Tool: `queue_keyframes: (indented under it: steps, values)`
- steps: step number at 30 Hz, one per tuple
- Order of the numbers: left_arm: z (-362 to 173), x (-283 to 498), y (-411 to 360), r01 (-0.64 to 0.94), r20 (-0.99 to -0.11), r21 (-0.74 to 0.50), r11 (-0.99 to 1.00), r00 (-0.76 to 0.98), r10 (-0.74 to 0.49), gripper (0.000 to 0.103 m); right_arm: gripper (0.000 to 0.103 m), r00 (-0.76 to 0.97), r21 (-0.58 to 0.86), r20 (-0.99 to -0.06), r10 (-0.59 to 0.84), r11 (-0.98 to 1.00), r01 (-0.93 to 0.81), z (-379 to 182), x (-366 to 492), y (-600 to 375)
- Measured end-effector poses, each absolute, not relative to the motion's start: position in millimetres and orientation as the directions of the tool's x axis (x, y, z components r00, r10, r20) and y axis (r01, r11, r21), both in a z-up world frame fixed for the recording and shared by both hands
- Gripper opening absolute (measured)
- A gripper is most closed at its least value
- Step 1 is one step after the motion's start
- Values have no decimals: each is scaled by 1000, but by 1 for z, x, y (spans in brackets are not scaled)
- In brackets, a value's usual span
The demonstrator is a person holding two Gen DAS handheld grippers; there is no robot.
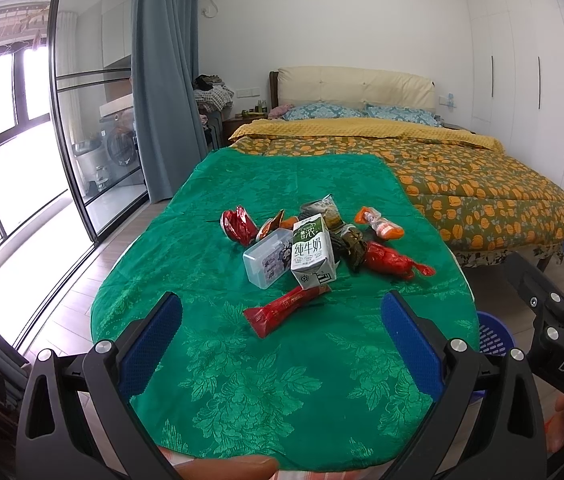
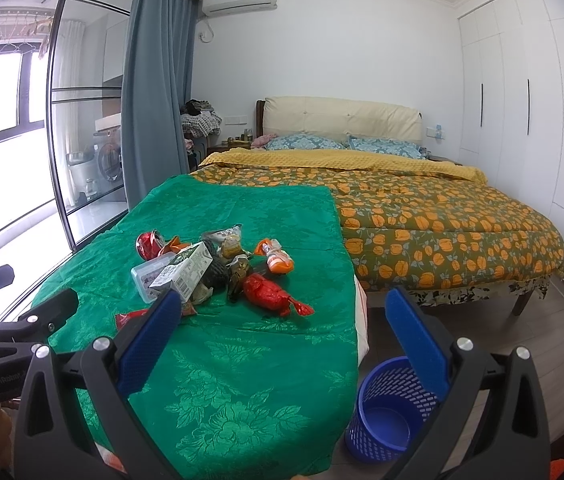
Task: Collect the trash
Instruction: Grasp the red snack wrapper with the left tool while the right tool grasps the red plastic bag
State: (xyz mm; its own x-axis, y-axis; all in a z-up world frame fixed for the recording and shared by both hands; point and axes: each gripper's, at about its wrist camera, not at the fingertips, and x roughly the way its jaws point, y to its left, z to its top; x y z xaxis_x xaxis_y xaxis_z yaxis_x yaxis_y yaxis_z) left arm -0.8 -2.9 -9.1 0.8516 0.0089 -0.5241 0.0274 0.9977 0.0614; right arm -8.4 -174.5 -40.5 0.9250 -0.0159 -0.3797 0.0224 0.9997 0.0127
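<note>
So nothing looks picked up yet. The blue bin (image 2: 392, 412) on the floor looks empty, and all the trash sits in one pile in the middle of the table (image 1: 242, 380). I can see a milk box (image 1: 313, 254), a clear plastic box (image 1: 268, 258), and a long red wrapper (image 1: 284, 310) nearest of all. A red candy wrapper (image 2: 268, 294) lies on the right side of the pile.

The left gripper (image 1: 282, 320) is wide open and holds nothing. The right gripper (image 2: 284, 316) is wide open too, and empty.

The near part of the table has lots of room. The bin stands just off the table's right edge, so things must go over that edge. The bed (image 2: 442, 220) is far behind.
</note>
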Motion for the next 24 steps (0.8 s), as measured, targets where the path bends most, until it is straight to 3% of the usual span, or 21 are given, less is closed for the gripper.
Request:
queue_keyframes:
  steps: [17,24]
  values:
    - [-31,11,10,44,-548,38,998,836,-16,99,98,925,25,-379,-10,999,21,-46,-3,-177]
    - [-77,51,37,60,-673,44,997,739,-15,99,98,906,31,-423,-11,999,27,-63,11,-184]
